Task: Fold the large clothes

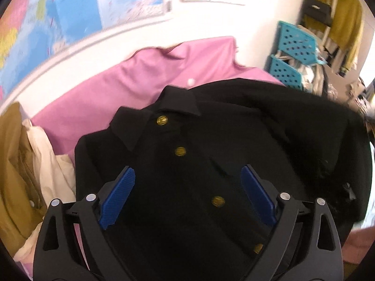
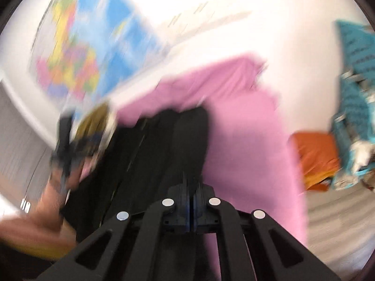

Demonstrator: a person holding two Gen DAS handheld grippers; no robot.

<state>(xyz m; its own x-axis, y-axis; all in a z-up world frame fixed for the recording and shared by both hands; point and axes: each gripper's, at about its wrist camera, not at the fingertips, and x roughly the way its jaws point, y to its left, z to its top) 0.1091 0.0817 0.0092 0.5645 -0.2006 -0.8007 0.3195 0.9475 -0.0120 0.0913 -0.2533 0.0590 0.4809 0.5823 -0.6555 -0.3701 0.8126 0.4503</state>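
A black coat (image 1: 211, 145) with gold buttons and a collar lies front up on a pink-covered table (image 1: 131, 86). My left gripper (image 1: 187, 192) is open above the coat's button line, blue pads apart, holding nothing. In the blurred right wrist view my right gripper (image 2: 191, 187) is shut on a fold of the black coat (image 2: 164, 145) and holds it over the pink cover (image 2: 246, 128). The left gripper (image 2: 65, 145) and the hand holding it show there at the left.
Tan and cream clothes (image 1: 21, 168) are piled at the table's left. Turquoise crates (image 1: 293, 53) and hanging mustard garments (image 1: 344, 23) stand at the right. A map (image 1: 70, 7) hangs on the wall behind. An orange object (image 2: 316, 159) sits on the floor at the right.
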